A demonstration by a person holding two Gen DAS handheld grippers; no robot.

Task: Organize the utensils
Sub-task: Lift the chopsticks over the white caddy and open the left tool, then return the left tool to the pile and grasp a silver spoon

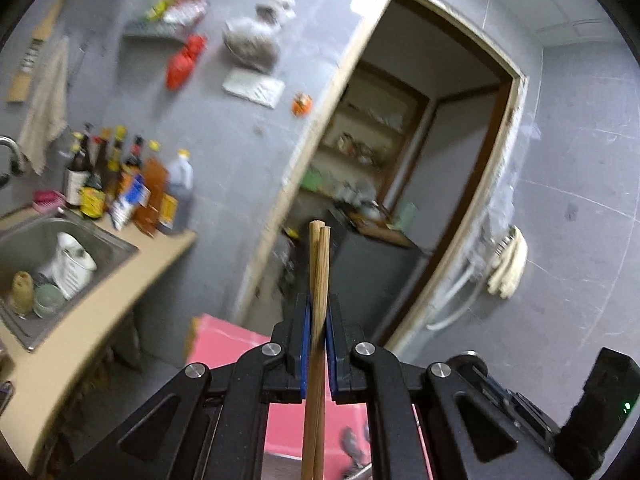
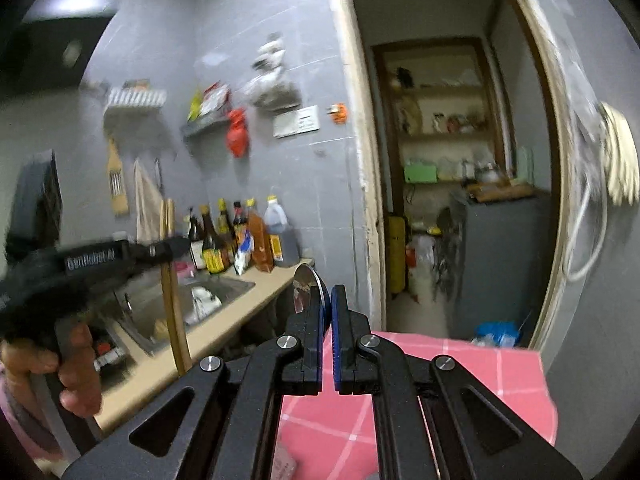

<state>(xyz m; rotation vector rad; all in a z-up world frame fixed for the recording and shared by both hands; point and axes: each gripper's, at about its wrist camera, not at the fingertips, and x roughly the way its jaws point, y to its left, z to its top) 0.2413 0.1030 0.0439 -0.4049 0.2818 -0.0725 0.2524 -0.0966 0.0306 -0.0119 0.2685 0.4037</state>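
Note:
My left gripper [image 1: 318, 320] is shut on a pair of wooden chopsticks [image 1: 318, 272]. They stand upright between the blue pads, tips above the fingers, lower ends off the bottom of the view. In the right wrist view the left gripper [image 2: 176, 246] is at the left, held by a hand, with the chopsticks [image 2: 174, 312] hanging down below it. My right gripper [image 2: 327, 312] is shut on a metal spoon [image 2: 306, 284]. Its bowl sticks up left of the pads. Its handle is hidden.
A steel sink [image 1: 116, 258] with a white holder [image 1: 72, 264] and dishes is set in the beige counter [image 1: 92, 320] at the left. Sauce bottles [image 1: 120, 184] stand behind it. A pink checked tablecloth [image 2: 480, 380] lies below the grippers. An open doorway [image 1: 420, 160] leads to a shelved pantry.

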